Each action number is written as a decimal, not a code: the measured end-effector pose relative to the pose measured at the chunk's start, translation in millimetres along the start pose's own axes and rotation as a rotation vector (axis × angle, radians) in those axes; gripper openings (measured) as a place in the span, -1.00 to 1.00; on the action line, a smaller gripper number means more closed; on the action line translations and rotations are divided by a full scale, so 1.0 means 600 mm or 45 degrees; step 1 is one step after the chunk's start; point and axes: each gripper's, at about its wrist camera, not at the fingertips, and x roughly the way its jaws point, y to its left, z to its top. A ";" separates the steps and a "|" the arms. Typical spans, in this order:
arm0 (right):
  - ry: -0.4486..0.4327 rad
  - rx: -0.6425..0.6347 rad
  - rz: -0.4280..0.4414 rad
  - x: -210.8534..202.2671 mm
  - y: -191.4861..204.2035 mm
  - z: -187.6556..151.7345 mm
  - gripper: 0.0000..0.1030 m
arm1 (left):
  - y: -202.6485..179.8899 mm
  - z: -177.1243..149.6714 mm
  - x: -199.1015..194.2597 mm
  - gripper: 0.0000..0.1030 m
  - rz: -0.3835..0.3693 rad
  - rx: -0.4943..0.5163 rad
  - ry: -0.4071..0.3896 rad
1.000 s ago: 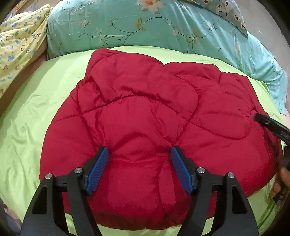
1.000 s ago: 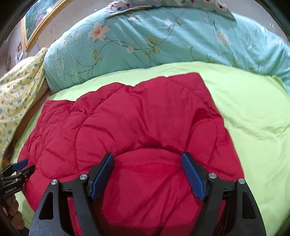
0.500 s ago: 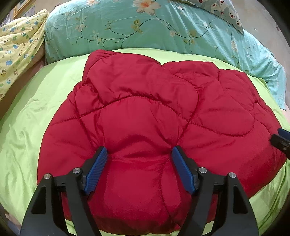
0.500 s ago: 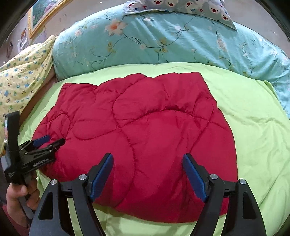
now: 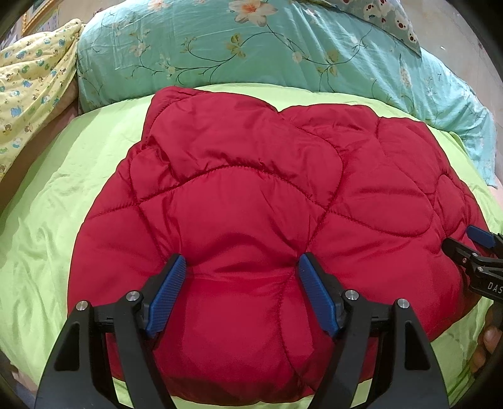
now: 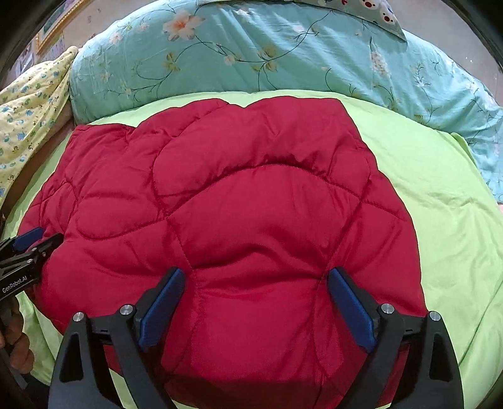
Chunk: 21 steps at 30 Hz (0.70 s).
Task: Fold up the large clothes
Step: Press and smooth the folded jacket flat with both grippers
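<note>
Red quilted jacket (image 5: pixel 251 204) on green sheet (image 6: pixel 440 220), both tongs (image 5: pixel 240 272) (image 6: pixel 254 284) agape, gold frame (image 6: pixel 53 28) clearer rightward

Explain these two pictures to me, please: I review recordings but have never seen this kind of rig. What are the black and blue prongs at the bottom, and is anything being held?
There is no robot here. A person holds a two-finger gripper in each hand, and each gripper carries a wide-angle camera looking forward along its fingers, so the prongs at the bottom are the fingers themselves. One picture looks past the left gripper, the other past the right gripper. Each gripper also shows at the edge of the other's view.

On the light green bedsheet lies a red quilted jacket, already folded into a compact shape. Behind it is a teal floral duvet, and at the left a yellow printed cloth.

Both grippers are open, with the jacket below them. Nothing is held.
</note>
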 end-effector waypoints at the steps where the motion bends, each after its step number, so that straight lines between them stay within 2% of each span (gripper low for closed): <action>1: -0.001 -0.001 0.000 0.000 0.000 -0.001 0.84 | 0.001 0.001 -0.002 0.45 -0.005 -0.008 0.004; 8: -0.002 0.012 0.021 -0.001 -0.007 0.001 0.84 | 0.014 -0.007 -0.049 0.45 -0.072 -0.070 -0.005; 12: 0.008 0.022 0.023 -0.009 -0.009 0.001 0.84 | 0.021 -0.015 -0.072 0.45 -0.142 -0.103 -0.001; 15: -0.001 0.019 0.028 -0.032 -0.003 -0.001 0.82 | 0.018 -0.018 -0.084 0.45 -0.169 -0.089 0.006; 18: -0.026 -0.011 0.095 -0.066 0.015 -0.003 0.82 | 0.013 -0.016 -0.086 0.45 -0.198 -0.073 0.008; 21: -0.043 -0.084 0.119 -0.080 0.045 0.002 0.85 | 0.003 -0.010 -0.068 0.54 -0.181 -0.032 0.037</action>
